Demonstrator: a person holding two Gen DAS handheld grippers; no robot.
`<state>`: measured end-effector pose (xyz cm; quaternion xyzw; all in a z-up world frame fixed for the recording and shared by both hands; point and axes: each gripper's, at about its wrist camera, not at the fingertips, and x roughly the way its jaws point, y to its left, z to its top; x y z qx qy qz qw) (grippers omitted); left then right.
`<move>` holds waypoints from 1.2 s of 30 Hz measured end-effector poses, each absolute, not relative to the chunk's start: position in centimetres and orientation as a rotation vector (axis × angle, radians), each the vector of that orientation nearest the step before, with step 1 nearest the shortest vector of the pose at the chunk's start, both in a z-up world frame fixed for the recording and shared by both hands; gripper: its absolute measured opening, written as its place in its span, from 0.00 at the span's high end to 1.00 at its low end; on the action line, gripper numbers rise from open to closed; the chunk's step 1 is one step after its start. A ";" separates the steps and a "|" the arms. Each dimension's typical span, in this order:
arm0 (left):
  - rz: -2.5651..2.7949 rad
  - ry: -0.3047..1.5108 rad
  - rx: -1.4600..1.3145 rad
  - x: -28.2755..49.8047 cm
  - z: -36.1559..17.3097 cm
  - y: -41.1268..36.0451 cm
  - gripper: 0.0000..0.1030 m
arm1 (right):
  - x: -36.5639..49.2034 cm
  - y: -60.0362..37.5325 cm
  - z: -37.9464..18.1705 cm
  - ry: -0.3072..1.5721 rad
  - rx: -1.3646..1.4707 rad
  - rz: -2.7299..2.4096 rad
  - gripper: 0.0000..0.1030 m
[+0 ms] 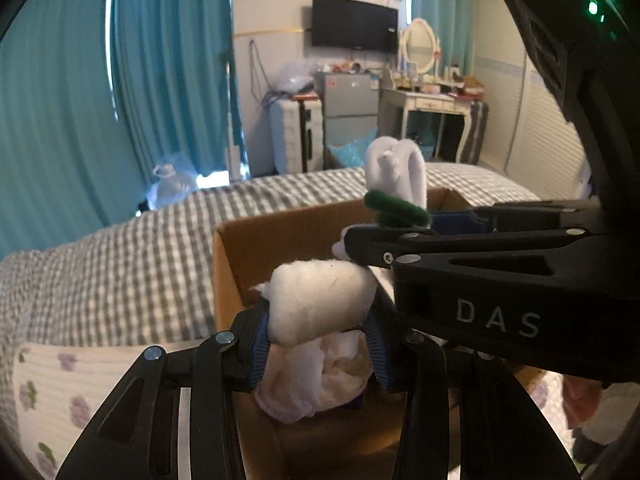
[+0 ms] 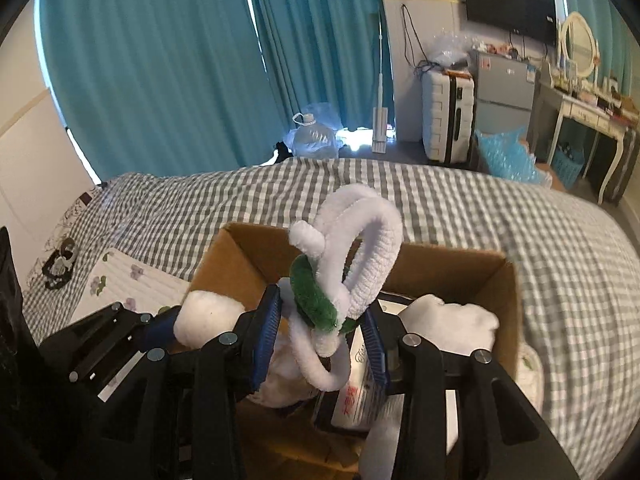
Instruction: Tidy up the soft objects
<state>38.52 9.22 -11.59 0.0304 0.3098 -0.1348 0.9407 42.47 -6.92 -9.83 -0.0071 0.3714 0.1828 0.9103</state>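
"DAS" reads in pale letters on the black body of the right gripper (image 1: 352, 240), seen from the left wrist view. A white packet (image 2: 360, 380) in the box (image 2: 496, 280) carries red print, too blurred to read.

Open cardboard box sits on the gingham bed (image 2: 520, 216), beside a flowered white cloth (image 1: 60, 380). Inside: a white folded cloth (image 2: 452, 316), the packet, other pale soft things low down.

Left gripper (image 1: 316, 340): jaws partly closed, blue pads pressing both sides of a white plush roll (image 1: 320, 300), held above the box's near-left part.

Right gripper: jaws nearly shut, clamped on a pipe-cleaner figure (image 2: 344, 276), white loops with a green coil round the middle. It stands over the box, above the contents.

Far wall: black TV (image 1: 354, 24), grey fridge (image 1: 348, 100), white suitcase (image 2: 444, 112), teal curtains (image 2: 160, 60).
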 end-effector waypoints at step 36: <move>-0.113 0.040 0.046 8.2 16.7 11.4 0.14 | 8.1 -13.5 20.6 0.223 -0.041 0.279 0.00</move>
